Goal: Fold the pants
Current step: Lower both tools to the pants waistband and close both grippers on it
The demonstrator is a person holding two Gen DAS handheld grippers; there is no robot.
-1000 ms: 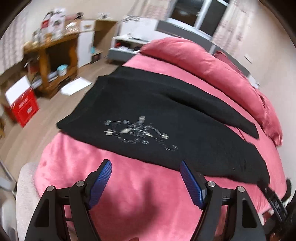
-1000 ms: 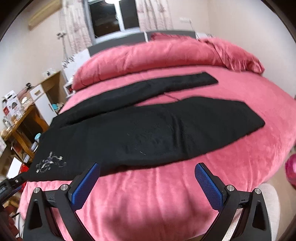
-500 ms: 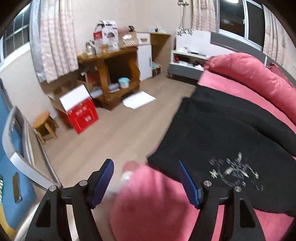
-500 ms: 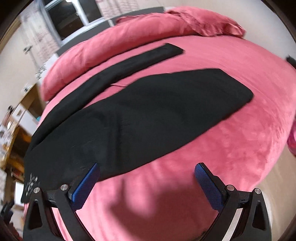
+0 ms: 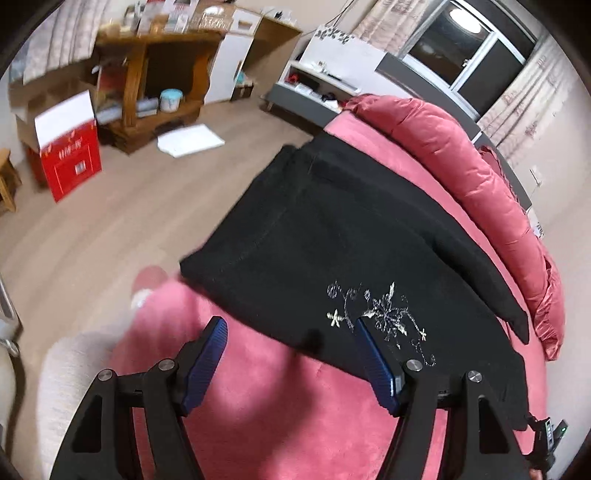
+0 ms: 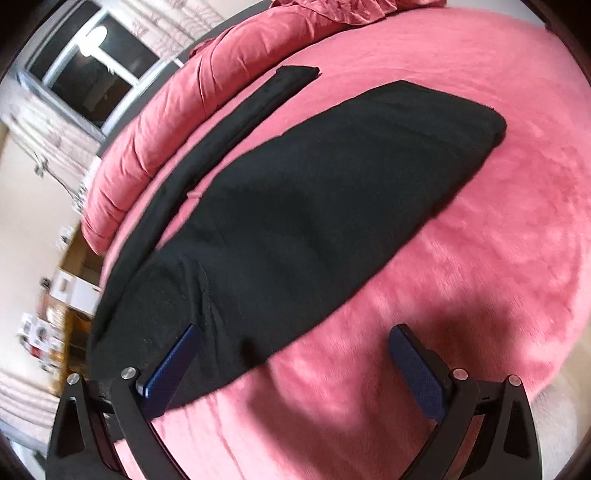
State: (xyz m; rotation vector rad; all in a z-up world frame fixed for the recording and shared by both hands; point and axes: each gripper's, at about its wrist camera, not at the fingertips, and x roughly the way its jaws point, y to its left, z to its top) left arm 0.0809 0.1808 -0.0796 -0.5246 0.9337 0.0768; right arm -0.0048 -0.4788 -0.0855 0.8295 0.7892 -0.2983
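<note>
Black pants (image 5: pixel 332 236) lie spread flat on a pink bed (image 5: pixel 280 406), with silver embroidery (image 5: pixel 384 314) near the waist end. My left gripper (image 5: pixel 291 332) is open and points down at the near edge of the pants by the waist, which runs between its blue pads (image 5: pixel 207 354). In the right wrist view the wide near leg (image 6: pixel 332 206) and the narrower far leg (image 6: pixel 236 125) stretch away. My right gripper (image 6: pixel 295 339) is open just above the near leg's front edge, its left pad (image 6: pixel 170 365) over black cloth. Neither gripper holds anything.
A rolled pink duvet (image 5: pixel 458 162) and pillows (image 6: pixel 354 7) line the bed's far side. Beyond the bed's left edge lies wooden floor with a red box (image 5: pixel 70 162), white papers (image 5: pixel 190 140) and a wooden shelf (image 5: pixel 147 85). A pale cushion (image 5: pixel 74 369) sits low at the left.
The left view swung from the floor back over the pants' waist corner and came closer. The right gripper rolled and sank toward the near leg's front edge. Both stayed open.
</note>
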